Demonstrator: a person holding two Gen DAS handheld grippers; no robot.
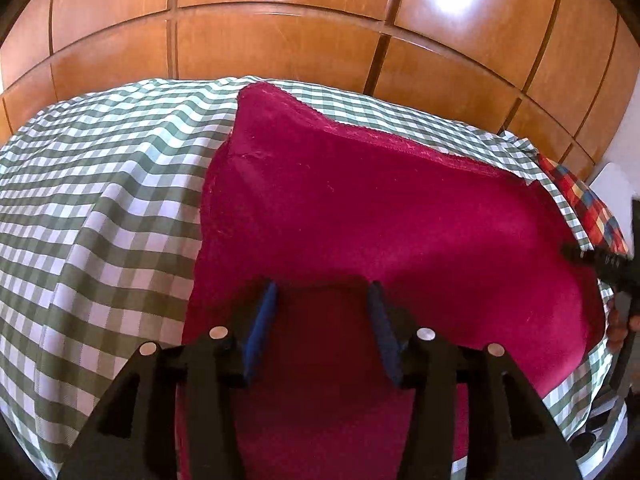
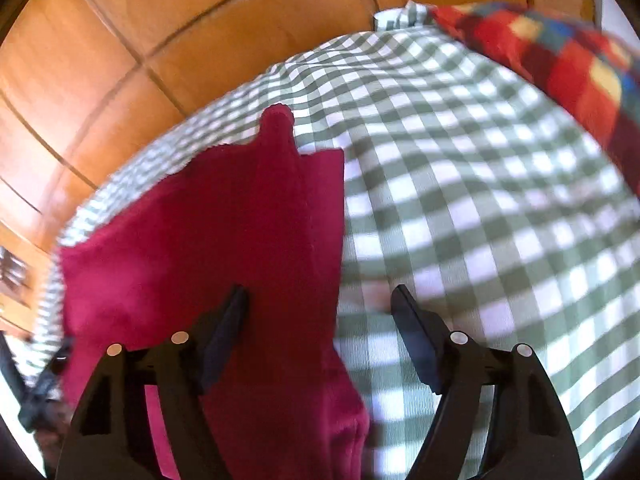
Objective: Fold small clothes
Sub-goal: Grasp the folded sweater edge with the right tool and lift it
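Crimson garment (image 1: 360, 220) spread flat on checked cloth (image 1: 100, 200). Left gripper (image 1: 324, 292) and right gripper (image 2: 320, 300) both spread wide above, gripping nothing.

Bright all over, daylight-like. Two white glare spots high on the shiny orange-brown wooden panels (image 1: 280, 40), one more at the top edge of the same panels (image 2: 224, 12) in the right wrist view. Soft dark shadow on the deep red fuzzy cloth (image 1: 360, 220). Sharp in the left wrist view. Smeared by blur in the right wrist view, most on the green and white checked sheet (image 2: 480, 168). Bent lines and black corners near every edge.
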